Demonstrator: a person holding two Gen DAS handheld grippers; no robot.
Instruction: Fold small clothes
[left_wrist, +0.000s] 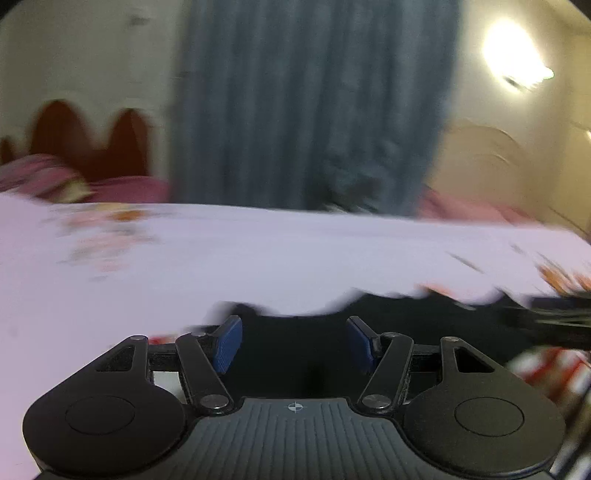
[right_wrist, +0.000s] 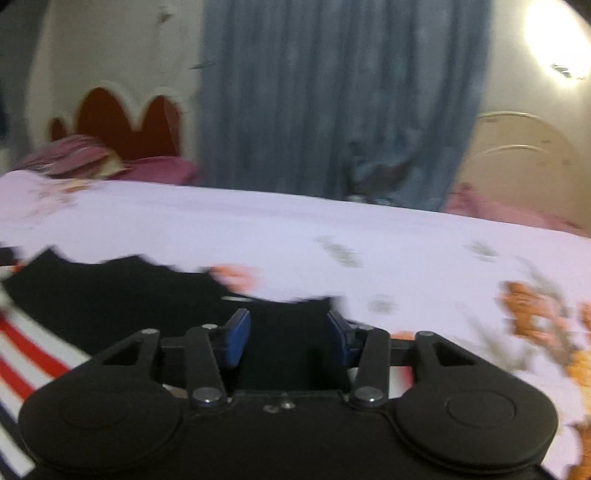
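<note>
**Both grippers spread wide over a dark garment on the bed**

The left gripper (left_wrist: 294, 343) has its blue pads (left_wrist: 228, 343) far apart with nothing between them; beneath the gap lies the black garment (left_wrist: 406, 325), though the blur leaves it unclear whether the fingers touch the cloth. The right gripper (right_wrist: 288, 338) is likewise parted wide and grips nothing, its pads (right_wrist: 236, 338) poised over the same black garment (right_wrist: 122, 299).

The garment lies at the near edge of the bed, on a pale lilac bedsheet (left_wrist: 258, 251) printed with orange flowers (right_wrist: 535, 314). A red-and-white striped part (right_wrist: 26, 354) of the clothing shows at the near left in the right wrist view and at the near right in the left wrist view (left_wrist: 546, 369).

Along the far edge of the bed sit pink pillows (right_wrist: 110, 162), with a dark red scalloped headboard (right_wrist: 122, 122) at the far left corner. Behind hangs a blue-grey curtain (left_wrist: 314, 103), and a bright wall lamp (left_wrist: 517, 55) glares at the upper right.
</note>
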